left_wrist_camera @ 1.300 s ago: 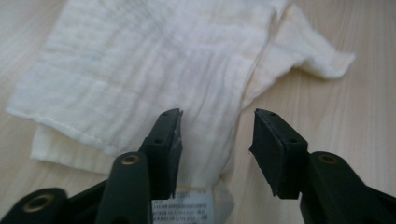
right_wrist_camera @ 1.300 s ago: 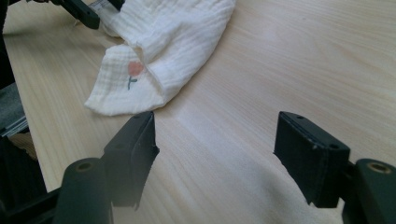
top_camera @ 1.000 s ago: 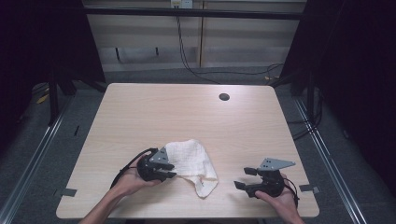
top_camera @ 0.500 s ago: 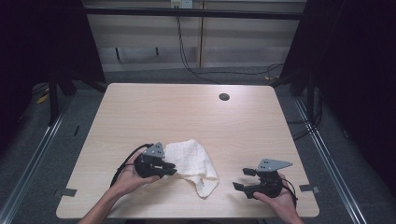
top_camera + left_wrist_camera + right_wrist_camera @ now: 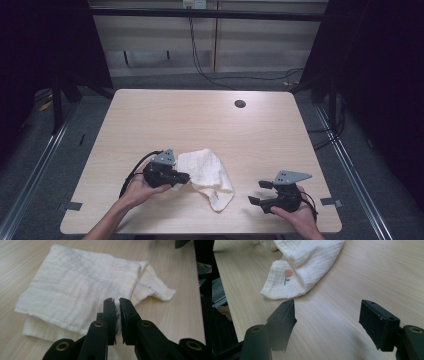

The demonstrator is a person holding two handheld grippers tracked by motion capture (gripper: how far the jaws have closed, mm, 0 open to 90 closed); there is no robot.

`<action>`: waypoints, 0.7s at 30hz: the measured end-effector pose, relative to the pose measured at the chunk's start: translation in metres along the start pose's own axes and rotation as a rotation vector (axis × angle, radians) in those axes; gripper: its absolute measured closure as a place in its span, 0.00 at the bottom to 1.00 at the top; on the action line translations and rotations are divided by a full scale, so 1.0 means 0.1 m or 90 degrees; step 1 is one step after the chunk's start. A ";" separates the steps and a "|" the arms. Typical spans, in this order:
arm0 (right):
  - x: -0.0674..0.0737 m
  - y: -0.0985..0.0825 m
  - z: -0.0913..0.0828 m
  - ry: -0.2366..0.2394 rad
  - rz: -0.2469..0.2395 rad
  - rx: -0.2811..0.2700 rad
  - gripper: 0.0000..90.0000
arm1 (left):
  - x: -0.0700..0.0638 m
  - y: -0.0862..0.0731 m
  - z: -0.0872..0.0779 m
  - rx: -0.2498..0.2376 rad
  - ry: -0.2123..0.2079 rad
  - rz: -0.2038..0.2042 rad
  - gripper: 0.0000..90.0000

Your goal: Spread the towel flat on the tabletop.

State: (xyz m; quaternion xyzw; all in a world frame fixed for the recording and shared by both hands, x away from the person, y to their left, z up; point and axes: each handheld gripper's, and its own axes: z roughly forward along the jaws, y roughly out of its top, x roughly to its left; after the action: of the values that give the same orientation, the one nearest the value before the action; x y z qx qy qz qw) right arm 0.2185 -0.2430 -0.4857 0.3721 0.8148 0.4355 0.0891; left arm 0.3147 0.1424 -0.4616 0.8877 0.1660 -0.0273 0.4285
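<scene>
A cream muslin cloth (image 5: 207, 170) lies folded on the wooden table (image 5: 200, 120), near the front edge. My left gripper (image 5: 186, 176) is at the cloth's left edge. Its jaws have just been closing, and in the left gripper view the gripper (image 5: 116, 302) is nearly shut with a fold of the cloth (image 5: 75, 290) pinched between the pads. My right gripper (image 5: 257, 192) rests low over bare wood to the right of the cloth, jaws wide apart. In the right gripper view the gripper (image 5: 327, 315) faces a cloth (image 5: 312, 255) corner with a small pink tulip print (image 5: 288, 273).
A dark round grommet hole (image 5: 240, 104) sits near the table's far edge. Black cables hang behind the table against the back wall. Metal floor rails run along both sides of the table.
The left gripper's jaws have closed onto the cloth's left edge, with the hand shifting only slightly. The right gripper has stayed where it was.
</scene>
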 end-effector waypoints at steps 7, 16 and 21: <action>0.03 0.02 0.04 0.005 0.000 0.003 0.32 | 0.00 0.07 -0.08 -0.035 -0.008 -0.010 0.93; 0.17 0.15 0.31 0.022 -0.024 0.022 0.35 | 0.00 0.13 -0.21 -0.064 0.009 -0.020 0.95; 0.25 0.24 0.52 0.031 -0.038 0.030 0.37 | 0.00 0.12 -0.27 -0.067 0.015 -0.020 0.95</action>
State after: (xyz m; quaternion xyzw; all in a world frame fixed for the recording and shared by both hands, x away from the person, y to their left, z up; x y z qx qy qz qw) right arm 0.2379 -0.1843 -0.4945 0.3385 0.8378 0.4221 0.0732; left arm 0.3159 0.1564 -0.4357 0.8615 0.1862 -0.0150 0.4721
